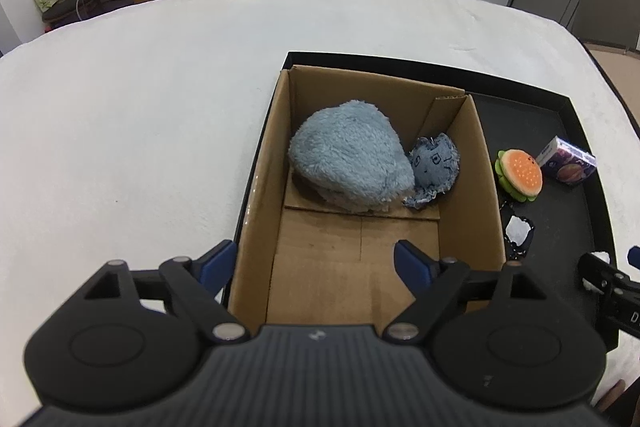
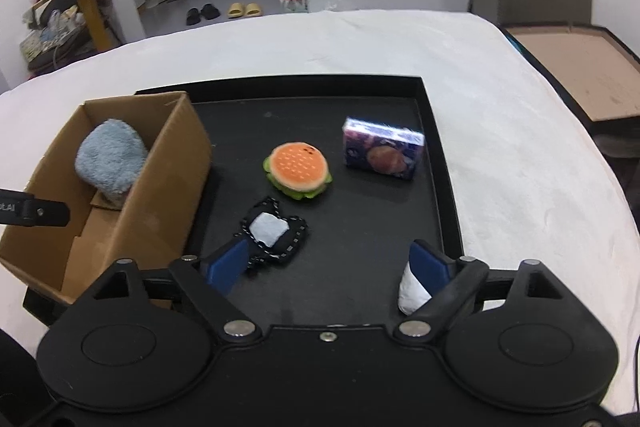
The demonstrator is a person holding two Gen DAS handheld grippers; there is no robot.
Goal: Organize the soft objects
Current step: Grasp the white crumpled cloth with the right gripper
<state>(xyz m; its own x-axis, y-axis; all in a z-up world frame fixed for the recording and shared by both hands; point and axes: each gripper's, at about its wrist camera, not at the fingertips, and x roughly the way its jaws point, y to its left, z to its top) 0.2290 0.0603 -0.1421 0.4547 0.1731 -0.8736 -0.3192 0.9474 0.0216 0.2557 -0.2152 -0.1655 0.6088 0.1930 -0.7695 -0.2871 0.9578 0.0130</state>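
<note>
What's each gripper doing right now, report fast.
Left gripper: open, empty, over the cardboard box.
Right gripper: open, empty, above the black tray.

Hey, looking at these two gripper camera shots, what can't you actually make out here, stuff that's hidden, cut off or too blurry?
- Left wrist view: the underside of the fluffy grey-blue plush is hidden, and it covers part of the small blue denim doll in the brown cardboard box.
- Right wrist view: the box wall hides the denim doll completely.
- Right wrist view: the white object is mostly hidden behind a finger of the right gripper; unidentifiable.
- Both views: print on the purple packet is too blurred to read.
</note>
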